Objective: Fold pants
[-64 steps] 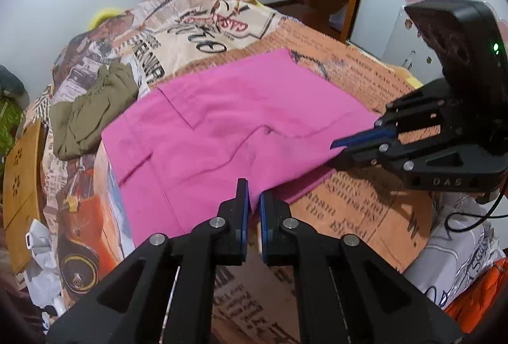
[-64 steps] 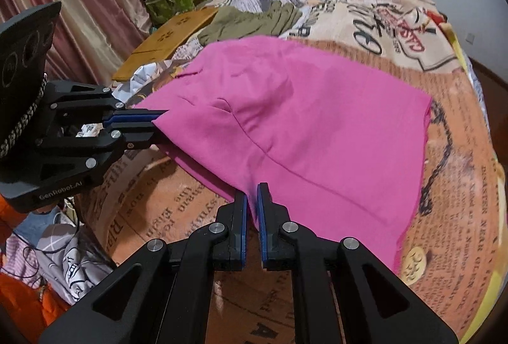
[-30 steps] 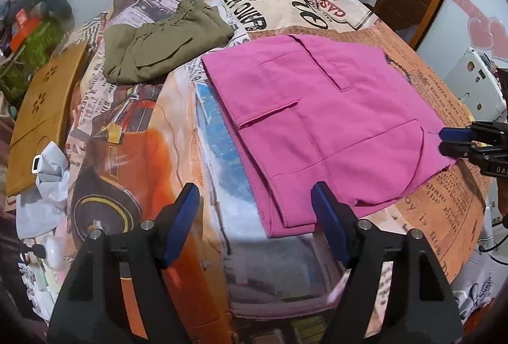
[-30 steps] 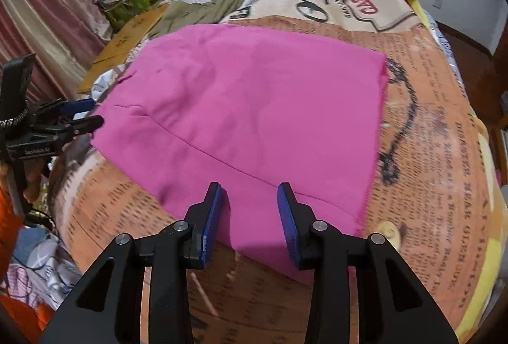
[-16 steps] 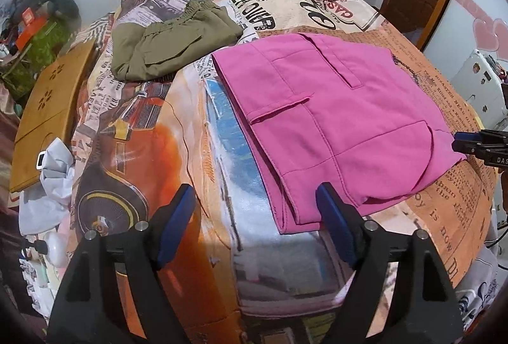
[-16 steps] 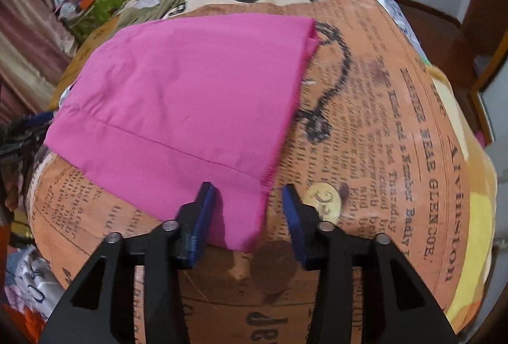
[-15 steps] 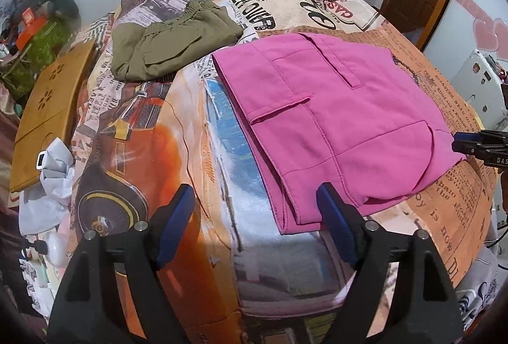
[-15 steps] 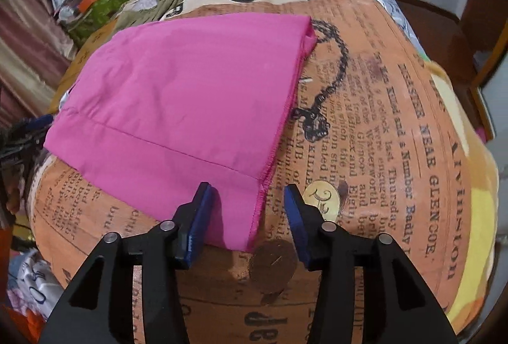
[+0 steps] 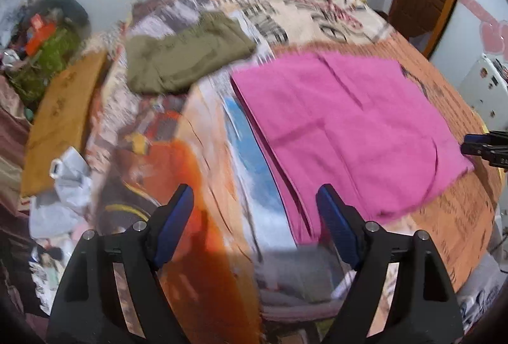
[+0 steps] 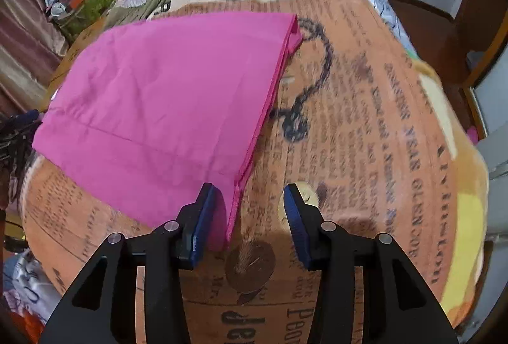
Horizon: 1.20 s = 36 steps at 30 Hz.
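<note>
Lying flat on the printed bedspread (image 10: 365,109), the pink pants (image 10: 165,96) are folded over once. The left gripper (image 9: 254,201) hangs wide open over the spread, its right pad just at the pants' near corner, gripping nothing. The right gripper (image 10: 246,201) stands partly open, with the other near corner of the pants between its pads but not pinched. An olive garment (image 9: 184,58) lies farther up the bed.
</note>
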Each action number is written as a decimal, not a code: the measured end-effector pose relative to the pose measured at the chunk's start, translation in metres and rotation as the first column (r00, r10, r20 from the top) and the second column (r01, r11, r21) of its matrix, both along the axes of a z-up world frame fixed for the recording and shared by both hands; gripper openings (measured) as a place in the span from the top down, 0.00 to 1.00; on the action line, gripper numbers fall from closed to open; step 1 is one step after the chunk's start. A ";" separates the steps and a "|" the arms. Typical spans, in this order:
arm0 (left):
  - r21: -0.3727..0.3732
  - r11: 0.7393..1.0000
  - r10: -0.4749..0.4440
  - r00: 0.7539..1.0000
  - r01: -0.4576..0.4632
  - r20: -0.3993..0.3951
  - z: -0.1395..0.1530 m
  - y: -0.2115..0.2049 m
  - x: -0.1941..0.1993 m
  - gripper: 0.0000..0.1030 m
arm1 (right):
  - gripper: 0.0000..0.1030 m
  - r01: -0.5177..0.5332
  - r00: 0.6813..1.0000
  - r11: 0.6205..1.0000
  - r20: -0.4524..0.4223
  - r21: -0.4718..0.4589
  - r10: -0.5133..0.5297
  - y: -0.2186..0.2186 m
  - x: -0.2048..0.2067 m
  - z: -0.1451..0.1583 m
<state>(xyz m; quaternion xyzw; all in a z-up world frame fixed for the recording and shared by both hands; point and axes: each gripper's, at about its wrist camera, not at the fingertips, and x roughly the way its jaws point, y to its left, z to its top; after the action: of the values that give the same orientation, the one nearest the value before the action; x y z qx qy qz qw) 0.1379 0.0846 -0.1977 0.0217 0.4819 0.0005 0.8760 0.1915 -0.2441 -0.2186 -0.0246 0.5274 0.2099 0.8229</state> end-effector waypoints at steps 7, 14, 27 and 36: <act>0.020 0.999 0.022 0.994 -0.025 0.107 0.036 0.001 0.035 0.21 | 0.60 0.016 0.990 0.997 0.136 0.080 -0.027 0.011 0.031 0.045; 0.020 1.000 -0.007 0.995 0.005 0.095 0.033 -0.010 0.083 0.21 | 0.58 -0.046 0.987 0.990 0.161 0.130 0.025 0.041 0.064 0.057; 0.031 0.997 -0.074 0.997 0.074 -0.014 -0.007 -0.036 0.156 0.21 | 0.57 -0.166 0.984 0.978 0.085 0.127 0.156 0.112 0.129 0.022; 0.055 0.995 -0.073 0.992 0.079 -0.101 -0.047 -0.025 0.168 0.20 | 0.48 -0.283 0.957 0.952 -0.037 0.115 0.289 0.144 0.148 -0.008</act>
<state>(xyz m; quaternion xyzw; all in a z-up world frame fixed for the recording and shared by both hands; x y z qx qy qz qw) 0.3061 0.0597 -0.2449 0.0659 0.5231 -0.0197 0.8495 0.3395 -0.0996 -0.2263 -0.0502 0.5279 0.3557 0.7696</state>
